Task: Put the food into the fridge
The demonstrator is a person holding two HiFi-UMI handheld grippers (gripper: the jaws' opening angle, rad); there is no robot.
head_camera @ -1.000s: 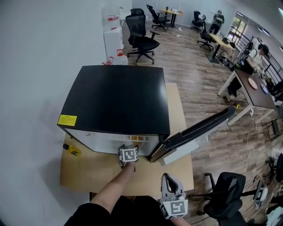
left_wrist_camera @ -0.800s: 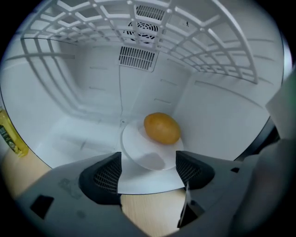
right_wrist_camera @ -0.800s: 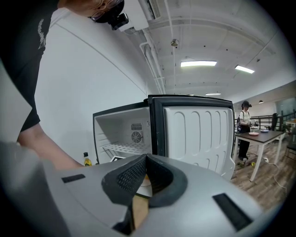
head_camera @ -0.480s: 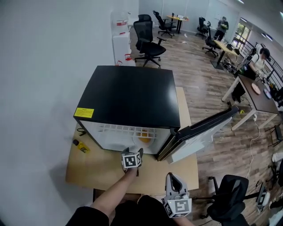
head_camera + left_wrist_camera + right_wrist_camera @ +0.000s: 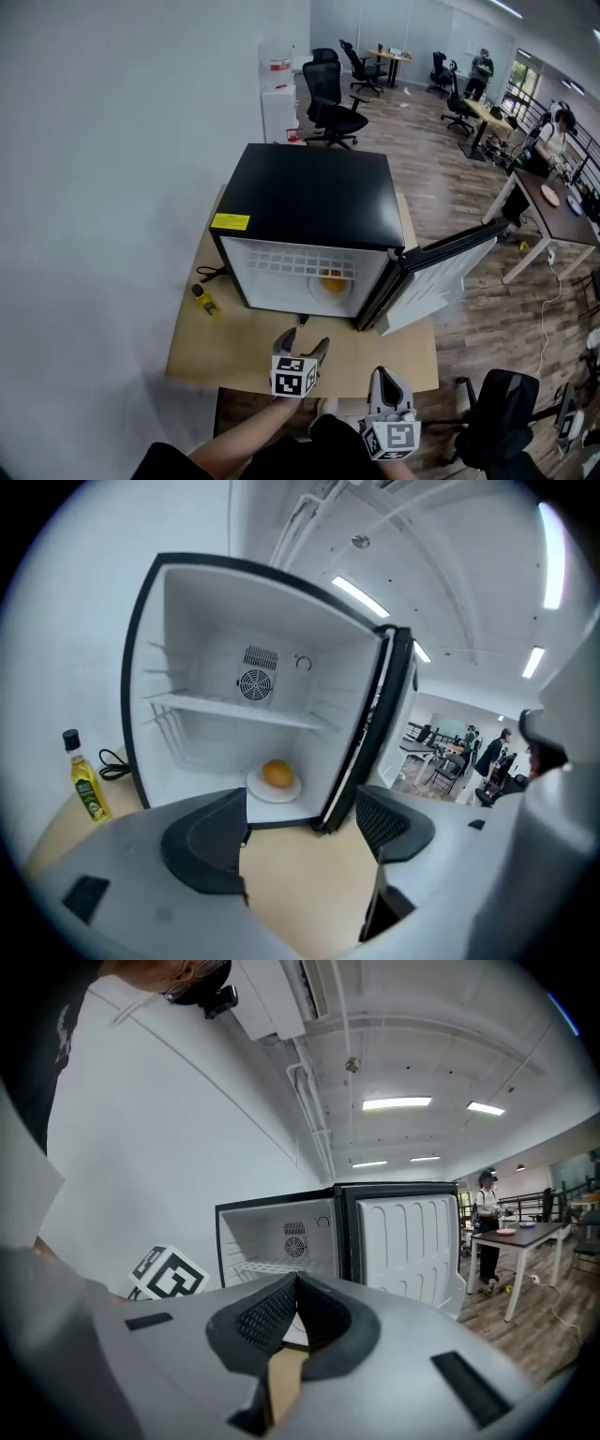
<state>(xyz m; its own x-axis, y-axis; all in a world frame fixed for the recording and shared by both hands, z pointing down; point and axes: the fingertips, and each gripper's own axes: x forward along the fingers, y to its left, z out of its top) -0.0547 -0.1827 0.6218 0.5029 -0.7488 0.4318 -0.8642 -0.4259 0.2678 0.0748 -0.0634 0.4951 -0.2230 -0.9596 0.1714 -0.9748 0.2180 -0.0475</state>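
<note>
We hold the left tongs (image 5: 302,343) low over the front part of the table (image 5: 216,352), facing the open fridge (image 5: 309,192) and well short of it. Their jaws stand wide apart with nothing between them; in the left gripper view only bare tabletop shows through the gap.

The right tongs (image 5: 386,377) sit further back, near the table's front edge and just to the right of the left pair. Their jaws are pressed together tip to tip and hold nothing (a thin strip of tan table shows below where they meet).

The orange (image 5: 277,773) is inside the fridge. It rests on a white plate (image 5: 263,790) on the floor of the compartment, under the single shelf (image 5: 234,710) and toward the hinge side. The door (image 5: 441,272) is swung out to the right, its white inner lining turned toward us.

On the table to the left of the fridge stands a small bottle (image 5: 86,785) with a yellow label and a black cap. A black cable (image 5: 114,760) lies just behind it, near the fridge wall.
</note>
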